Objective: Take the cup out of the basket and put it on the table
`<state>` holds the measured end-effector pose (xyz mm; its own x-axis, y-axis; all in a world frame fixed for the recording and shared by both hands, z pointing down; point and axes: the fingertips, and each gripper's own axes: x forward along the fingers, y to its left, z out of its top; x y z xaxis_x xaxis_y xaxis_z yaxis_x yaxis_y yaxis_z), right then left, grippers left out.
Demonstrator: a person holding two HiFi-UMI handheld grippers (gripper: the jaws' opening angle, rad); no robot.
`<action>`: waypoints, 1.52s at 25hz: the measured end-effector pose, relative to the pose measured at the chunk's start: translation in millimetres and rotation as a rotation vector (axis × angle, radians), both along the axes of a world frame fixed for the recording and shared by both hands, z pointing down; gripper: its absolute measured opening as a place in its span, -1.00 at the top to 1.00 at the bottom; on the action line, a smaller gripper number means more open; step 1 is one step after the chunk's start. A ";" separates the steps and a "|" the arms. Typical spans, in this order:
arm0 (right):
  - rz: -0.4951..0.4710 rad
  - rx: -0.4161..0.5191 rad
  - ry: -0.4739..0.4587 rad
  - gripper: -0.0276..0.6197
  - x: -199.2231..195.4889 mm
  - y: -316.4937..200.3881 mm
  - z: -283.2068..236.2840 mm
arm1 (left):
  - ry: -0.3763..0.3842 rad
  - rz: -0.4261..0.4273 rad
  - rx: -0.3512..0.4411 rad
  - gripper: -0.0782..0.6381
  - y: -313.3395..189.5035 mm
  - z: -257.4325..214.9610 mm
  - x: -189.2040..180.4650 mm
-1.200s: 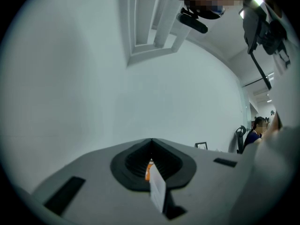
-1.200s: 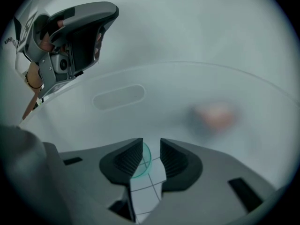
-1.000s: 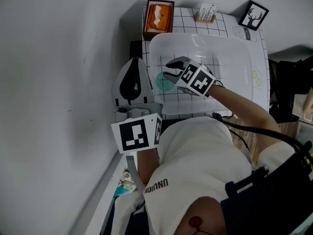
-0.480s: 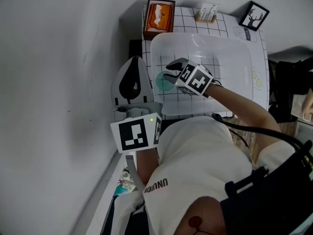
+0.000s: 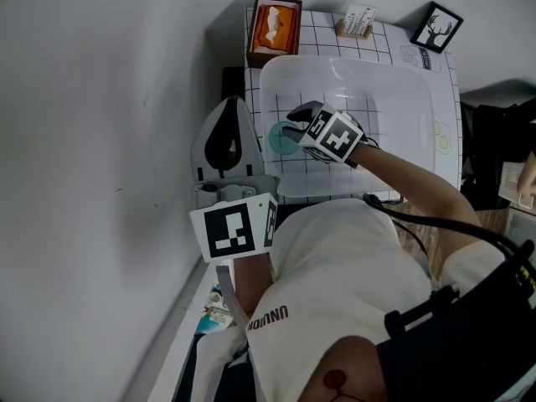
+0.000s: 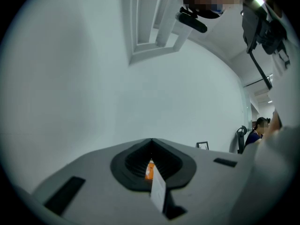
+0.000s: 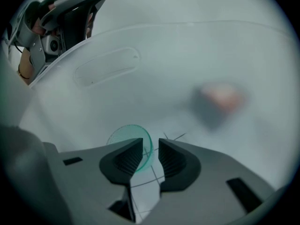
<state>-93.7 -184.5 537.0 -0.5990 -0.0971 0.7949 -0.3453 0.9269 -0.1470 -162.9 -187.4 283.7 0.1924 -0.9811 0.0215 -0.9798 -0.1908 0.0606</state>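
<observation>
Standing inside the basket (image 5: 402, 74), the cup (image 5: 278, 141) is seen close to the wall on the left of the head view. It is a see-through green cup. Its round top is turned up, so its long axis seems to run straight up and down. The same round top is seen in the right gripper view (image 7: 129, 137), with the grid lines of the surface (image 5: 318, 23) showing through the basket floor.

The right hand-held gripper (image 5: 291, 121) is reached down into the basket. Its jaws (image 7: 151, 149) are held a little apart. One side of the cup's rim is seen in the gap, next to one jaw. The other jaw is not touching it, so the cup is not squeezed.

The left hand-held gripper (image 5: 228, 120) is held outside the basket, beside the surface. Its jaws (image 6: 151, 142) are pressed together with nothing in them, and it is pointed at a plain wall.

An orange box (image 5: 272, 25) is set on the surface beyond the basket.
</observation>
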 end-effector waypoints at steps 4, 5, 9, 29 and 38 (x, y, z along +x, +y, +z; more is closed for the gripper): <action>0.003 -0.008 0.009 0.56 0.5 -0.1 2.8 | -0.001 -0.002 -0.006 0.75 -0.4 0.4 -1.1; 0.004 -0.008 0.012 0.56 0.8 -0.2 3.7 | -0.001 -0.002 -0.007 0.75 -0.3 0.3 -1.2; 0.009 -0.011 0.019 0.56 2.1 -0.7 6.6 | 0.002 -0.004 -0.005 0.75 -0.2 0.1 -1.4; 0.006 -0.015 0.014 0.75 -1.0 0.7 5.7 | -0.008 -0.018 -0.005 0.75 2.6 -1.3 -2.4; 0.011 -0.001 -0.024 0.78 -3.4 -3.8 -10.4 | -0.021 -0.016 -0.010 0.75 4.3 -2.2 -0.3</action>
